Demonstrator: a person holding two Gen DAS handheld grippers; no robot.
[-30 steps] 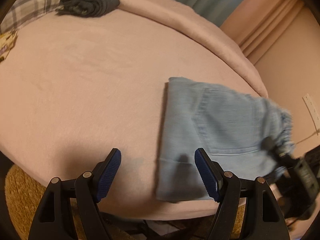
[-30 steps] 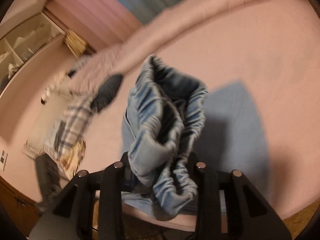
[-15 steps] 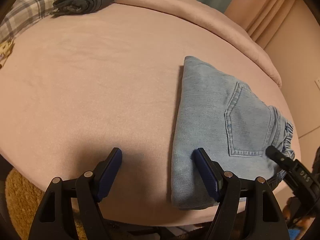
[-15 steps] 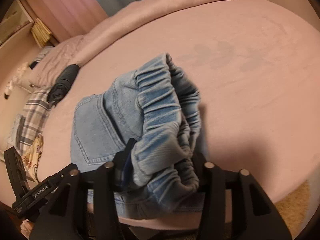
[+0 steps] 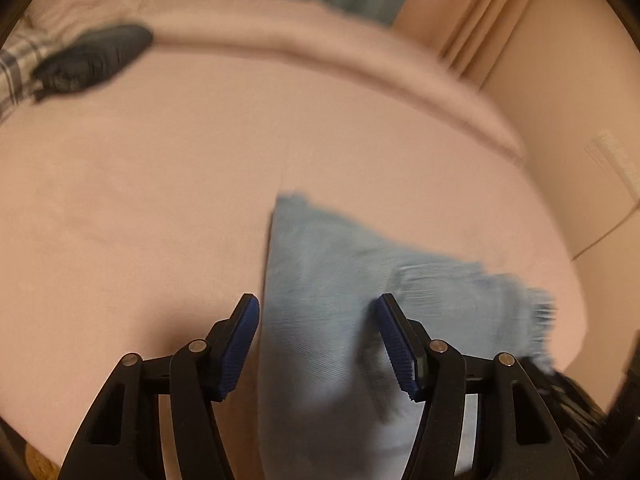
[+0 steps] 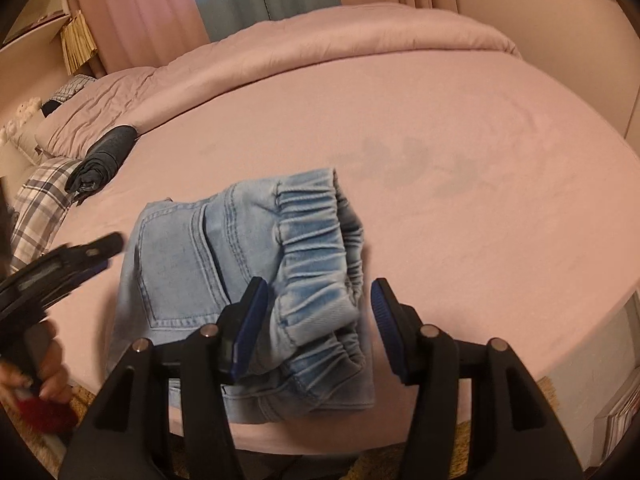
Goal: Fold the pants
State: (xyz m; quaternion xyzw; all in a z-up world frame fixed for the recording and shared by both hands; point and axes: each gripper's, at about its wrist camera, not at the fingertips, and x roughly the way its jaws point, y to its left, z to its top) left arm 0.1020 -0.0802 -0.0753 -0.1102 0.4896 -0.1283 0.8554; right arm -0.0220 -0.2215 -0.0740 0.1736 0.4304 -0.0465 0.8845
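Observation:
Folded light-blue denim pants [image 6: 248, 272] lie on the pink bed near its front edge, back pocket up and elastic waistband bunched toward the right gripper. My right gripper [image 6: 316, 312] is open, its jaws on either side of the waistband without pinching it. In the blurred left wrist view the pants [image 5: 340, 300] lie under my open left gripper [image 5: 318, 340], whose jaws straddle the folded edge. The left gripper [image 6: 60, 268] also shows at the left of the right wrist view.
A rolled dark garment [image 6: 102, 158] lies at the far left of the bed [image 6: 460, 200], by a plaid cloth [image 6: 40, 204] and pillows. A folded pink duvet [image 6: 320, 44] runs along the back. Curtains and walls stand behind. A woven rug lies below the bed's edge.
The right gripper has opened and let go of the waistband, which now rests on the folded pants. The left gripper has moved over the pants' folded edge.

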